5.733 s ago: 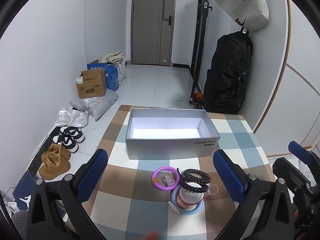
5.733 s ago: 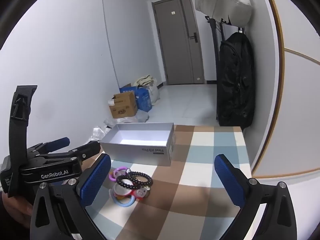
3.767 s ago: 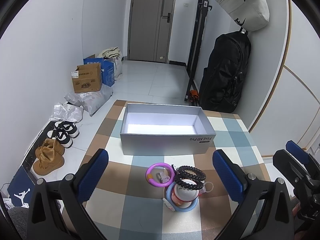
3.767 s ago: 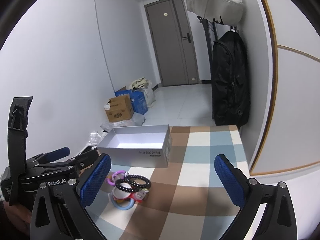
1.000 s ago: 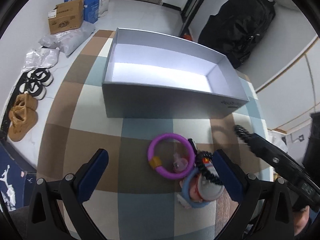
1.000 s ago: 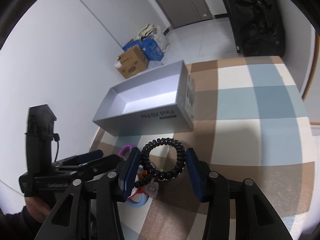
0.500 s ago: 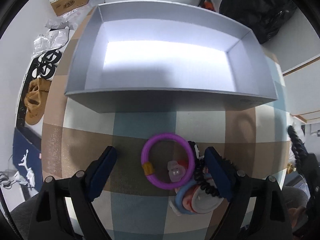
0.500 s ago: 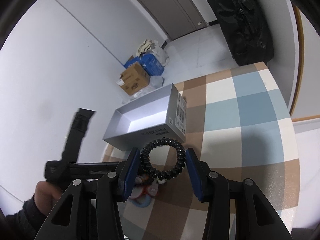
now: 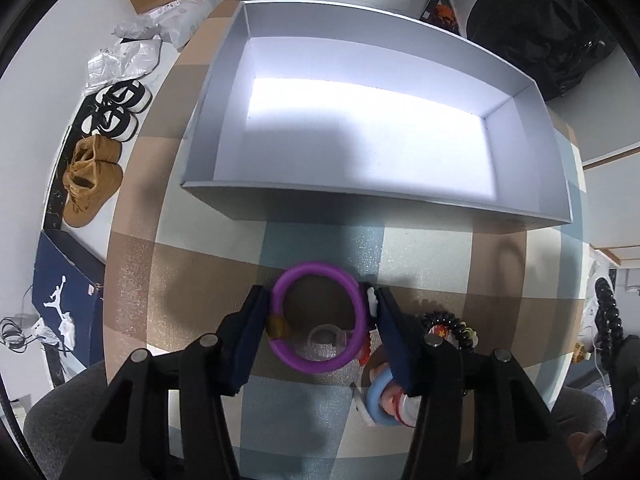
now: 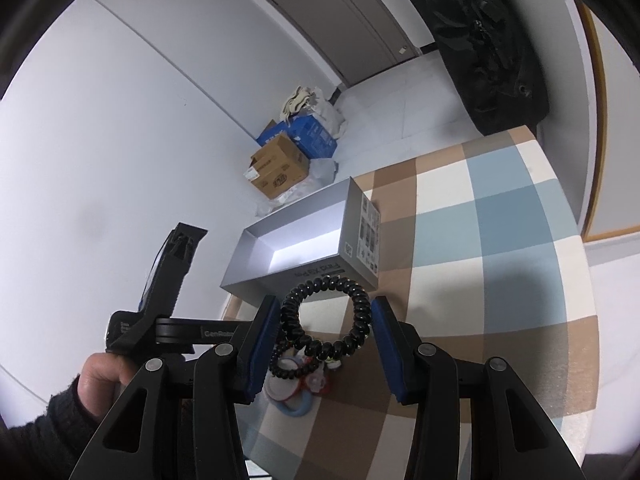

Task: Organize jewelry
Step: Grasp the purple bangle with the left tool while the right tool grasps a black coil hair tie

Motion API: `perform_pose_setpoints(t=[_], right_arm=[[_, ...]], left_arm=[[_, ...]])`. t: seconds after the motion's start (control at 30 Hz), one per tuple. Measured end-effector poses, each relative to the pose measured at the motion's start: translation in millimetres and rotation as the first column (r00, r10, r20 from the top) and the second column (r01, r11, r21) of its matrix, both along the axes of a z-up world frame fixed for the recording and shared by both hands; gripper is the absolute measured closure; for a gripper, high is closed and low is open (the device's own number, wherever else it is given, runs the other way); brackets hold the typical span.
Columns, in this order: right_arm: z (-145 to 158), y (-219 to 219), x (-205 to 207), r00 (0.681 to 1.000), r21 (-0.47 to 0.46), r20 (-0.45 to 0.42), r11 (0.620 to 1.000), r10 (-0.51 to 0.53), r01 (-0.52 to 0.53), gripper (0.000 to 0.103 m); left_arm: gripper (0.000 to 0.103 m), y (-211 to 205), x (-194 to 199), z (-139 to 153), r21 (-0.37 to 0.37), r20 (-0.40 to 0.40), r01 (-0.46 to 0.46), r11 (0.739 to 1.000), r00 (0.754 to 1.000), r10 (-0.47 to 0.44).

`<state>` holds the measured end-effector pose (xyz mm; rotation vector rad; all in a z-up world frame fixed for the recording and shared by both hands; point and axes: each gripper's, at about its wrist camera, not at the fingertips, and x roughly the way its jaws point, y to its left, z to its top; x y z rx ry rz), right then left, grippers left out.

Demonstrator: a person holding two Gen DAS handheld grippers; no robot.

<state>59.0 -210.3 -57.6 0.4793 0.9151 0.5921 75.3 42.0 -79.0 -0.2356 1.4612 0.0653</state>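
My left gripper (image 9: 319,322) is closing around the purple ring (image 9: 319,317), its pads touching or nearly touching the ring's left and right edges; I am judging this a pinch just taking hold, with the ring lying flat on the checked cloth (image 9: 424,248). The ring is sitting on the near side of the grey box (image 9: 532,216), roughly opposite the middle of the box's near wall. My right gripper (image 10: 325,322) is pinching the black coil bracelet (image 10: 326,314) across its width and holding it lifted, near the box's right front corner. The remaining trinkets (image 9: 386,392) are lying just right of the ring, away from the box. The box's long axis is running left to right, so I am judging the coming carry as straight forward and over the near wall; the left side has the shorter path.
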Motion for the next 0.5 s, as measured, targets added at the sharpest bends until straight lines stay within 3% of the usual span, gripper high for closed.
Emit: perform_pose_setpoints(t=[0.5], right_arm=[[0.6,9.7,-6.0,0.999,-0.047,0.043,0.999,0.012,-0.010,0.057]], left_arm=[[0.055,0.8,5.5,14.9,-0.099,0.056,-0.004,0.995,0.998,0.009]])
